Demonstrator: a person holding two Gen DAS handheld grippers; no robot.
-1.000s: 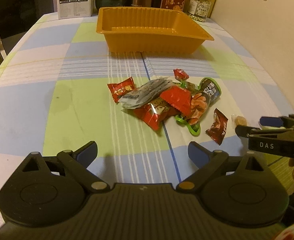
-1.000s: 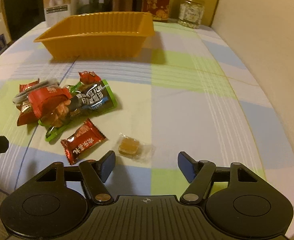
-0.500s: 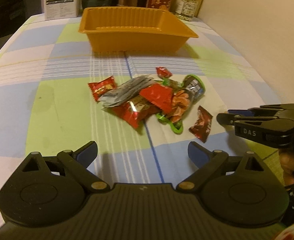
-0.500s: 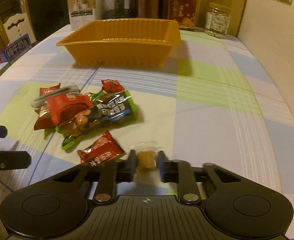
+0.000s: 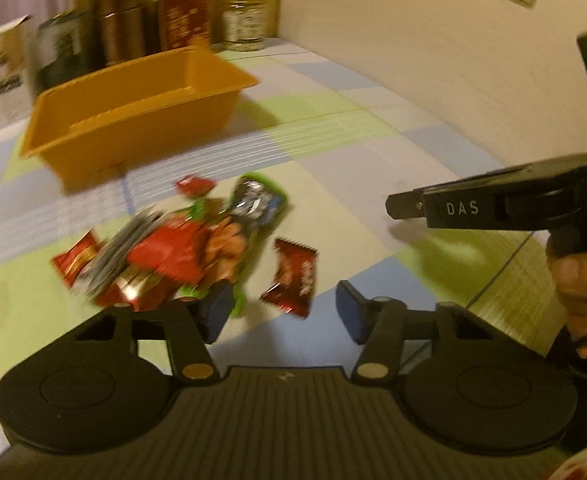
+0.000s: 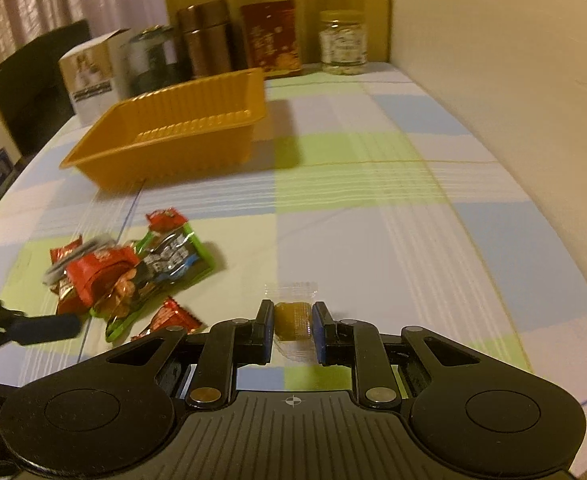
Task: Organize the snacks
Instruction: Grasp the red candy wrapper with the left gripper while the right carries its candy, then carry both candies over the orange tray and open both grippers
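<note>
the worktop [image 6: 413, 240], under a checked cloth, runs along a wall on its right edge; between that edge and the snacks lies a broad bare stretch. along the far edge stand a box [image 6: 89, 76], a dark tin [image 6: 153, 60], a brown canister [image 6: 207, 40], a red packet [image 6: 271, 36] and a glass jar [image 6: 343, 42]. just in front of them sits the orange tray [image 6: 165, 136], with bare cloth on its right.

the snack pile [image 5: 181, 248] lies mid-worktop, toward the left edge and well short of the tray; a dark red candy [image 5: 293, 276] lies just beside it, apart.

the right tool [image 6: 292, 326] points down at a slant, clenched on the clear-wrapped amber candy [image 6: 291, 318], held clear of the pile on its right. a hand [image 5: 581, 280] grips its handle at the right of the left view.

the left tool [image 5: 281, 310] also slants down, its jaws closing; the dark red candy shows in the gap beyond them, and no pad presses it.

a second ago the right tool's jaws stood wide with the amber candy lying on the cloth ahead, and the left tool's jaws were far wider, facing the pile squarely; now its view is tilted and blurred.
</note>
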